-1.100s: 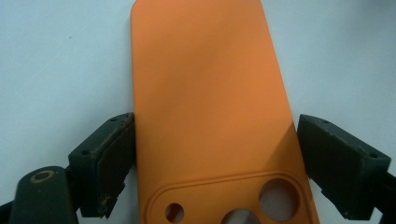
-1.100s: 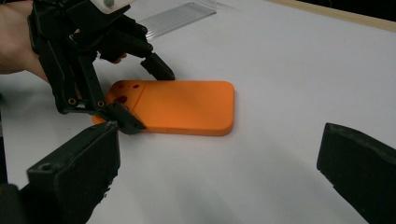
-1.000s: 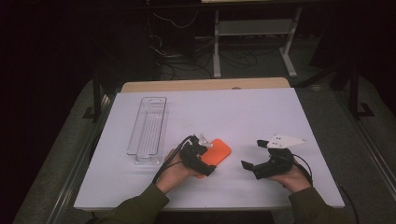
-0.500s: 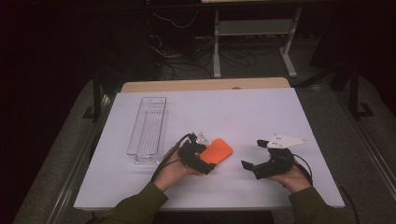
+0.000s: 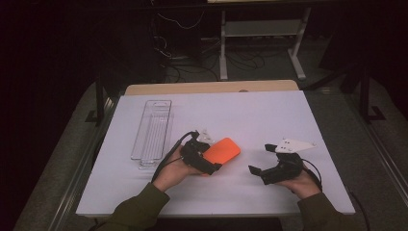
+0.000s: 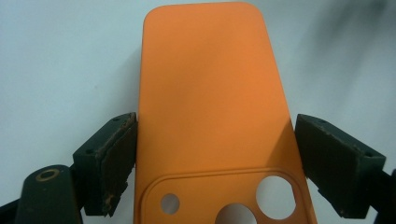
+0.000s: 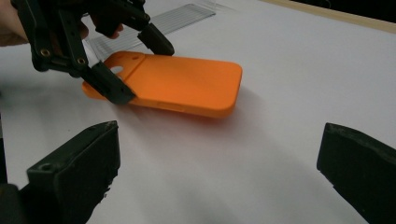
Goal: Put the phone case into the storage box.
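High view: white table (image 5: 269, 115) with a clear plastic tray (image 5: 152, 129) lying lengthwise at the left, nothing visible inside it, well apart from the right gripper (image 5: 265, 163) and just beyond the left hand (image 5: 175, 168). Orange phone case (image 5: 221, 150) near the middle of the table, just right of the tray, its near end between the jaws of the left gripper (image 5: 211, 159). Bare table between the case and the right gripper, nothing in the way. Dark floor, cables and a metal stand (image 5: 262, 29) beyond the far edge. Left gripper view: case (image 6: 212, 112) seen from above, camera cut-outs at the near end, one jaw pressed against its left edge, the other close against the right edge, so gripped across its width. Right gripper view: case (image 7: 180, 84) from the side, its camera end lifted slightly off the white surface in the left gripper (image 7: 130, 70), far end low with a shadow beneath; whether that end touches the table, unclear. Ribbed tray (image 7: 154, 25) behind it. Right gripper (image 7: 219, 168) with its jaws wide apart, nothing between them but bare table.
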Demonstrator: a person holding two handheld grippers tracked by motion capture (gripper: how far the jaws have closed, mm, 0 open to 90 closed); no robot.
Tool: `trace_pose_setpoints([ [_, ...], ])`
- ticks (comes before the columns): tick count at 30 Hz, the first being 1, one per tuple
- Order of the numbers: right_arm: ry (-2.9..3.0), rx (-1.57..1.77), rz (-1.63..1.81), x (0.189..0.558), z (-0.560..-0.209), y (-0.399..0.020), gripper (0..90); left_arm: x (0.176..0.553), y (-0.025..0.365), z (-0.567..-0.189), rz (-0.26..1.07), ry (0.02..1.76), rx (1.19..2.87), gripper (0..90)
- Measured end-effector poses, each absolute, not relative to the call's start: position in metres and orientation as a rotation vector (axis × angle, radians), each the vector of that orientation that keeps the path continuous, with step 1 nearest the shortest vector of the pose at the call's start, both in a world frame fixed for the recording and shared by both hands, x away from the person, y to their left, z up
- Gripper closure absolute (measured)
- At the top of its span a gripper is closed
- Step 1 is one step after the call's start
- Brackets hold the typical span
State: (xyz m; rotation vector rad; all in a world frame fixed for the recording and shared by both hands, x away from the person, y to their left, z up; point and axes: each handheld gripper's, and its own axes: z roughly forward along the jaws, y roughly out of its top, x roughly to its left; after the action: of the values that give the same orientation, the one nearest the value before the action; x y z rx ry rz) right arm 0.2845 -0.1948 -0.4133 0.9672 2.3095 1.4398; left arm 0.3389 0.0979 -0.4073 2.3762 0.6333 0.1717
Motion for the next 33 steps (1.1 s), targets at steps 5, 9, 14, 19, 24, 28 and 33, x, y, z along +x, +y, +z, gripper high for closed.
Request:
trace_pose_setpoints([
  [5, 2.310, 0.967, 1.438, 0.285, -0.414, -0.195, 0.0, 0.344, 0.102, -0.393, 0.166, 0.591, 2.354, 15.3],
  [9, 2.314, 0.962, 1.434, 0.285, -0.414, -0.194, 0.0, 0.347, 0.103, -0.386, 0.152, 0.592, 2.326, 15.3],
  [14, 2.313, 0.973, 1.433, 0.285, -0.414, -0.195, 0.0, 0.351, 0.104, -0.379, 0.154, 0.536, 2.331, 15.3],
  [19, 2.316, 0.976, 1.432, 0.285, -0.414, -0.195, 0.0, 0.357, 0.105, -0.370, 0.155, 0.484, 2.359, 15.3],
  [24, 2.311, 0.970, 1.429, 0.286, -0.415, -0.194, 0.0, 0.364, 0.108, -0.365, 0.136, 0.452, 2.367, 15.3],
  [28, 2.314, 0.978, 1.425, 0.286, -0.415, -0.194, 0.0, 0.369, 0.111, -0.362, 0.132, 0.455, 2.374, 15.3],
  [33, 2.310, 0.990, 1.417, 0.286, -0.417, -0.193, 0.0, 0.371, 0.116, -0.360, 0.124, 0.472, 2.370, 15.3],
])
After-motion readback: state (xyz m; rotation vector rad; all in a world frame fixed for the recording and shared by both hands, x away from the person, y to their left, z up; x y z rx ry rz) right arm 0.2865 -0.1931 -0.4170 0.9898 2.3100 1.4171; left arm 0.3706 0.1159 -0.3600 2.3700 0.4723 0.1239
